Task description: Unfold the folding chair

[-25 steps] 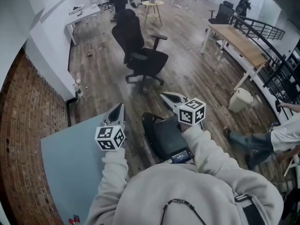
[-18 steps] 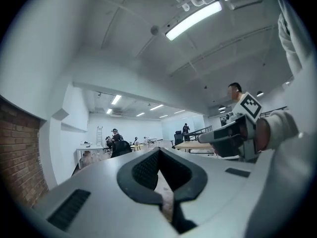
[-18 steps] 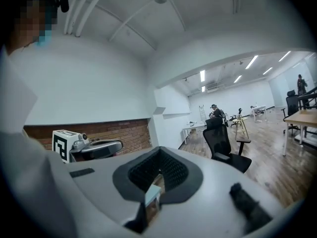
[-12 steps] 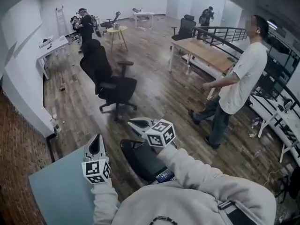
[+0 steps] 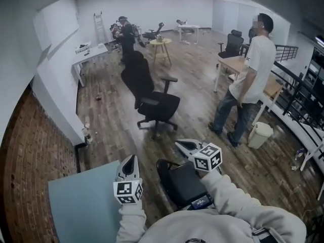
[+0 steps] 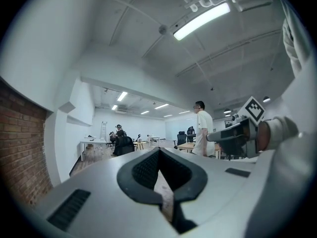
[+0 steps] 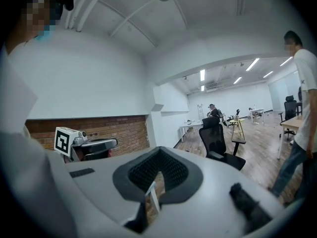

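Observation:
A flat black chair [image 5: 179, 182] with a small label lies low right in front of me, under my right forearm; I cannot make out its frame or legs. My right gripper [image 5: 182, 145] hovers above its far edge, shut and empty. My left gripper [image 5: 128, 160] is held to the left of it, over the edge of a pale blue panel, also shut with nothing in it. In the left gripper view the black pads [image 6: 148, 168] meet at the tip. The right gripper view shows its pads [image 7: 168, 170] closed as well. Neither gripper touches the chair.
A black office chair [image 5: 152, 103] stands on the wooden floor ahead. A person in a white T-shirt [image 5: 249, 67] stands at the right by a wooden desk [image 5: 234, 62] and a white bin [image 5: 259, 134]. A brick wall [image 5: 28, 151] and the pale blue panel [image 5: 81, 201] lie left.
The head view has swung about and the person in the white T-shirt now stands farther off by the desk. Both grippers stay shut and empty, held over the same black chair.

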`<action>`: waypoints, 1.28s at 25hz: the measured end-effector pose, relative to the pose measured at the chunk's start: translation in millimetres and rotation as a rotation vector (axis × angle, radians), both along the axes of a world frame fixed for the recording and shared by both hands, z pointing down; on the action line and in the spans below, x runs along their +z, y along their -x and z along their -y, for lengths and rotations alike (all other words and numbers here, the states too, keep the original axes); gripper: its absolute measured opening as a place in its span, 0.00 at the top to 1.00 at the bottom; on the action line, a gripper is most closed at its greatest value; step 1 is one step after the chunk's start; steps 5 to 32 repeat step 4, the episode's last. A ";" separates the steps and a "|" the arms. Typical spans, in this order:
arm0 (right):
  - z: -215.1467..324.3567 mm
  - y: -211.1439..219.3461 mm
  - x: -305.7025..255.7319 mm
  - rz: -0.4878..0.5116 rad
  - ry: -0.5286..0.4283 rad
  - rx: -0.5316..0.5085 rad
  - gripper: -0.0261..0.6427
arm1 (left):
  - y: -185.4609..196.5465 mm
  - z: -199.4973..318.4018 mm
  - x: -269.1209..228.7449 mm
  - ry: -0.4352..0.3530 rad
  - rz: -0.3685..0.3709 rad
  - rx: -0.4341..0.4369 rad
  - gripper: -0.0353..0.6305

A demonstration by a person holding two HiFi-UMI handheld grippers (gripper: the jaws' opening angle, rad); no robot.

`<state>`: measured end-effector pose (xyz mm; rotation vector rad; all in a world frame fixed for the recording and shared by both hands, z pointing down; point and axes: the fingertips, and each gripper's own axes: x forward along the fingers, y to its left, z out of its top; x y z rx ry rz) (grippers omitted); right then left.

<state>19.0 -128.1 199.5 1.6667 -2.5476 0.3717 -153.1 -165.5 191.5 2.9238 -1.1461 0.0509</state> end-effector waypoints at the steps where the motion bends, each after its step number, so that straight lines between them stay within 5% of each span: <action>1: -1.9 -2.3 -2.2 0.000 -0.002 0.001 0.95 | 3.8 -0.1 -1.4 0.008 -0.004 -0.006 0.94; 32: -3.1 -3.7 -11.2 0.005 -0.011 -0.006 0.95 | 12.1 -1.1 -12.1 0.004 -0.001 -0.023 0.94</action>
